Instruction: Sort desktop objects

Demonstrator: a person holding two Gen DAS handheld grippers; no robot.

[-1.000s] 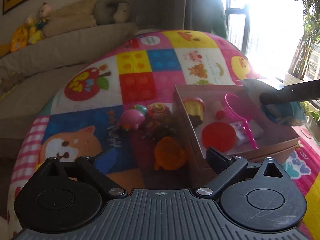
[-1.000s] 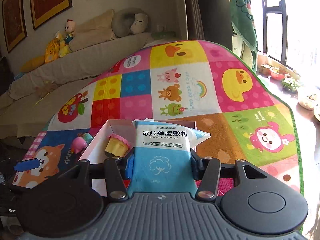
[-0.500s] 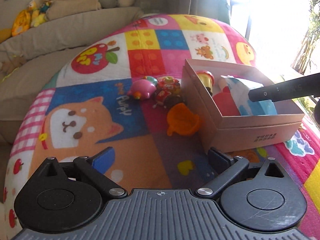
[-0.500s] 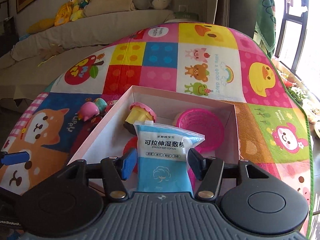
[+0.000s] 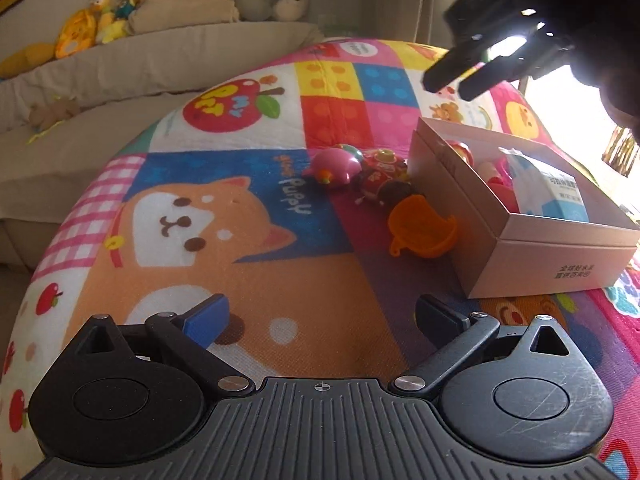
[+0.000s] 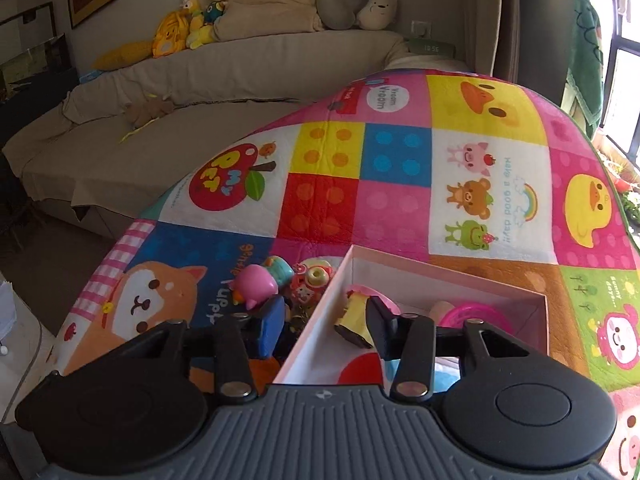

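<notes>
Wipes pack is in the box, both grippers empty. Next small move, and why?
Probably bring the left gripper forward to the orange toy. It lies on the mat just outside the box, the nearest loose item to those open, empty jaws. The wipes pack already sits inside. The right gripper, narrowed with nothing between its fingers, hangs over the box's edge, so it is less well placed.

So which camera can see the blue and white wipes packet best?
The left wrist view. There the wipes packet shows its blue and white front and printed label as it lies in the box. In the right wrist view only a small light blue patch shows low in the box, mostly hidden behind the gripper's fingers.
</notes>
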